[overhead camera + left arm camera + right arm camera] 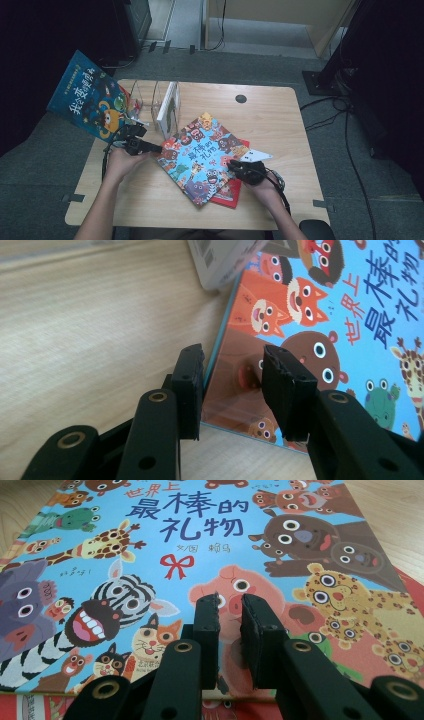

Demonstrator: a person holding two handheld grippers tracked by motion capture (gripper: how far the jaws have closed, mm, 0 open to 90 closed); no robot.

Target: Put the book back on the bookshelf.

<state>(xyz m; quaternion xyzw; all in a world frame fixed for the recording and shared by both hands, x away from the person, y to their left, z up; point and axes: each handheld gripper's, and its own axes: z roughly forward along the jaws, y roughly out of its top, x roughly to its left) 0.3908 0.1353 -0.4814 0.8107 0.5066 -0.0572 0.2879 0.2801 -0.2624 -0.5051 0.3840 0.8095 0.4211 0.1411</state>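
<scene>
A blue picture book with cartoon animals (202, 157) lies flat mid-table on top of a red book (229, 194). My left gripper (150, 147) is at this book's left edge. In the left gripper view its jaws stand well apart, open (232, 382), astride the edge of the cover (320, 315), and the pads do not press on it. My right gripper (235, 166) rests at the book's right edge. In the right gripper view its jaws (230, 615) hover low over the cover (150, 555) with a narrow gap and nothing between them.
A clear book rack (150, 100) stands at the table's back left with a white book (167, 111) upright in it. A dark-blue book (90, 100) leans out past the left edge. A white sheet (259, 155) pokes out right of the books. Bare wood (270, 120) lies at the right.
</scene>
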